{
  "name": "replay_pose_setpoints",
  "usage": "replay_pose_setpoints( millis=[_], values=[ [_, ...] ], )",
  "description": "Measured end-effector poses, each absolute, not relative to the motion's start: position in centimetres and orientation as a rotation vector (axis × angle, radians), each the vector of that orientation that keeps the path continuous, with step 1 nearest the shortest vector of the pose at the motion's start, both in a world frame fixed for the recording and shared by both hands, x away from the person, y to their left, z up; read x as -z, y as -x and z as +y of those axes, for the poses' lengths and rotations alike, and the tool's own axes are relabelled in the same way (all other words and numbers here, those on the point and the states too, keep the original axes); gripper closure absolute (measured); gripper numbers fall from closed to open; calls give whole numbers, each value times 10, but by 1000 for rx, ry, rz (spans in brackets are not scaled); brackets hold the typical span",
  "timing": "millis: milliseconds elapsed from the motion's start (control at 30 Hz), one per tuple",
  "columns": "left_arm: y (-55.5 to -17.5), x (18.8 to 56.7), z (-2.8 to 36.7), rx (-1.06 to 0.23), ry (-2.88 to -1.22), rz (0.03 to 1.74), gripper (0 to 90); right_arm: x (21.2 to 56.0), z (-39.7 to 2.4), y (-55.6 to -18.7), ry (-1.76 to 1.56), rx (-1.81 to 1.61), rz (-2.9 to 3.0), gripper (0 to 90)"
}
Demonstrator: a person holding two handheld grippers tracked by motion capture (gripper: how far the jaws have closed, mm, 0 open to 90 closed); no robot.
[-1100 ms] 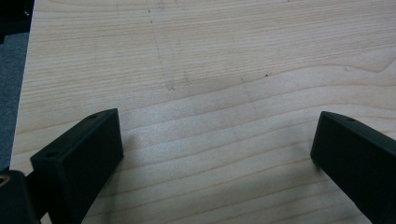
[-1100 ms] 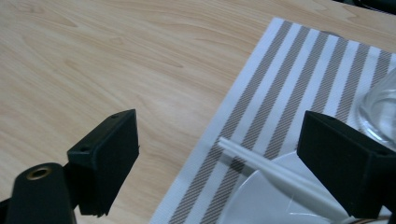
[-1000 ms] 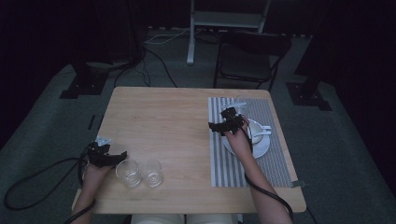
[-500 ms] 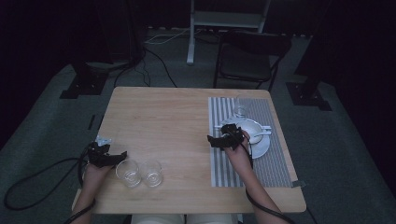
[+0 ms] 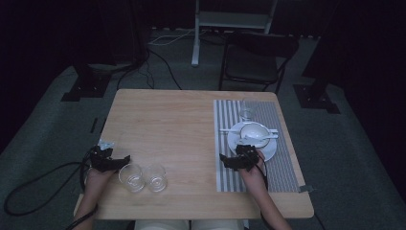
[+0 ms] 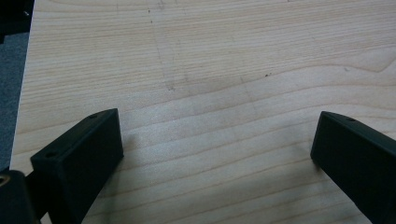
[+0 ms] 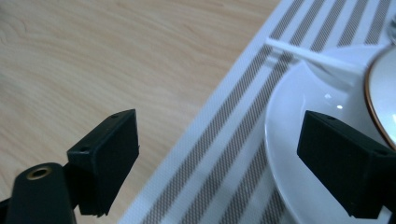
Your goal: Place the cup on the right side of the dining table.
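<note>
Dark room, wooden worktop (image 5: 182, 124) with striped placemat (image 5: 282, 167) at right side. Left hand-held gripper (image 5: 125, 159) released, jaws wide apart over bare wood, just beside two empty glasses (image 5: 131, 177) near front edge. Right hand-held gripper (image 5: 224, 158) released, jaws spread, holding nothing, low over placemat's left stripes, beside white plate (image 5: 268, 152). Bowl (image 5: 253, 131) and spoon rest on plate; small glass (image 5: 247, 114) behind it.
</note>
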State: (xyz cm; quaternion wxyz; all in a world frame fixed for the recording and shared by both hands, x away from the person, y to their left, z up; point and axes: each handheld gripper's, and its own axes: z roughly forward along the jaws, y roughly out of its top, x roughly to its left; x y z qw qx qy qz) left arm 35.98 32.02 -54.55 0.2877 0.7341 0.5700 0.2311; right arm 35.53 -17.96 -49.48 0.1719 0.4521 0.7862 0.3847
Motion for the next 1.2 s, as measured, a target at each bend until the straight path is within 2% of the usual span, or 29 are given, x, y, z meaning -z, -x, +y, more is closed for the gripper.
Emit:
replay_pose_setpoints(
  millis=[1167, 1200],
  values=[
    [-360, 545, 320, -617, -1961, 1523, 27, 526, -284, -300, -1503, -981, 2044, 124],
    [-360, 545, 320, -617, -1961, 1523, 27, 528, -297, -295, -1547, -984, 1983, 124]
  ],
)
